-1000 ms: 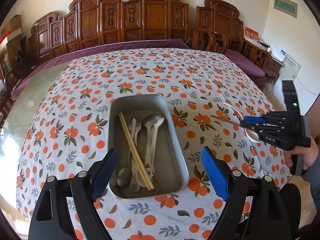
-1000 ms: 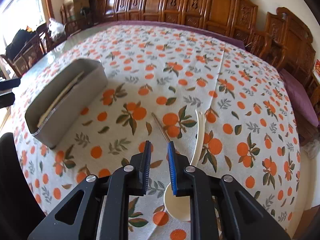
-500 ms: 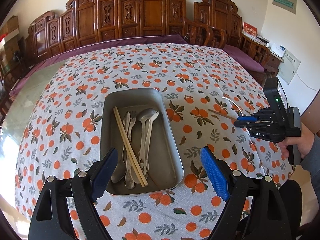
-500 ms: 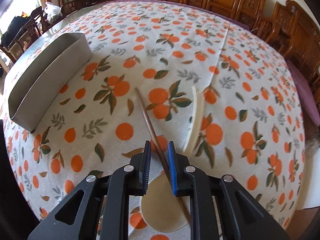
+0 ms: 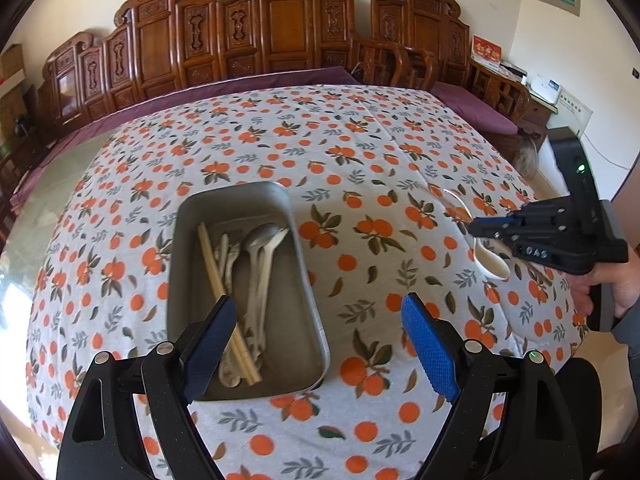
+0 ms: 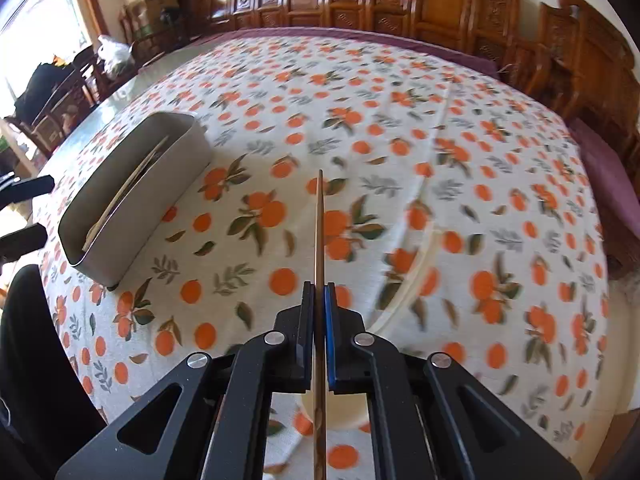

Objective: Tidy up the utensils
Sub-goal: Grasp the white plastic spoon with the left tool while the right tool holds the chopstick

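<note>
A grey metal tray (image 5: 308, 300) sits on the orange-print tablecloth and holds a pair of pale chopsticks (image 5: 224, 292), spoons (image 5: 256, 240) and a fork. My left gripper (image 5: 316, 344) is open and empty, hovering over the tray's near end. My right gripper (image 6: 319, 292) is shut on a brown chopstick (image 6: 319, 220) that points forward, lifted above the cloth. It shows at the right in the left wrist view (image 5: 480, 226). A white ceramic spoon (image 5: 494, 264) lies on the cloth under the right gripper. The tray (image 6: 120, 216) is to its left.
Carved wooden chairs (image 5: 280, 32) line the far side of the table. A purple cushioned bench (image 5: 472, 108) stands at the right. The person's hand (image 5: 616, 288) holds the right gripper near the table's right edge.
My right gripper has closed on the brown chopstick and lifted it off the cloth, so it now points straight ahead. The left gripper has stayed open above the tray.
</note>
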Demonstrator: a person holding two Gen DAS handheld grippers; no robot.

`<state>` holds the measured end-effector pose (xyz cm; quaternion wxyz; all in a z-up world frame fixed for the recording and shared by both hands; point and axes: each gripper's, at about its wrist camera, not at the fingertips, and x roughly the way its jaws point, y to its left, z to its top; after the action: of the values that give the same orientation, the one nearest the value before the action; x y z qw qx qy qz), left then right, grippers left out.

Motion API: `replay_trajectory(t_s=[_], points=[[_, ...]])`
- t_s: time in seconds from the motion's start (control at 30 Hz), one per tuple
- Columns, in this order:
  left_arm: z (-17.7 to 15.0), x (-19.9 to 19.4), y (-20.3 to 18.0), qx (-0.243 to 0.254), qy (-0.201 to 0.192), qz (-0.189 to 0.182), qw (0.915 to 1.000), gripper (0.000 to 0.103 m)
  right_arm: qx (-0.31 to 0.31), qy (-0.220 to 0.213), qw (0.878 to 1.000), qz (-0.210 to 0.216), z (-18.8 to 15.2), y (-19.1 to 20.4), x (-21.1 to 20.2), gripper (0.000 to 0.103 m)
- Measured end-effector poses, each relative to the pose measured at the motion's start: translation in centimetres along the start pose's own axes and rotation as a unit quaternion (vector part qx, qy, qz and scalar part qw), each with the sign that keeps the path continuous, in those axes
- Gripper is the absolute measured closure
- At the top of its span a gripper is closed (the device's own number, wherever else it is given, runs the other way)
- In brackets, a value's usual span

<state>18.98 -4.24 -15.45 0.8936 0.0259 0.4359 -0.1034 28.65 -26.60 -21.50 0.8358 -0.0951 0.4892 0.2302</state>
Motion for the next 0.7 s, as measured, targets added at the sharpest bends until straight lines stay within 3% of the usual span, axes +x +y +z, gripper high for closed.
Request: replay_trajectory(t_s=[0.7], points=[[4.6,7.3,-10.6,0.032,0.019,-0.053,0.9979,0.022,0.079,-0.034,0.995,-0.055,-6.3,-9.1,-4.0,0.097]])
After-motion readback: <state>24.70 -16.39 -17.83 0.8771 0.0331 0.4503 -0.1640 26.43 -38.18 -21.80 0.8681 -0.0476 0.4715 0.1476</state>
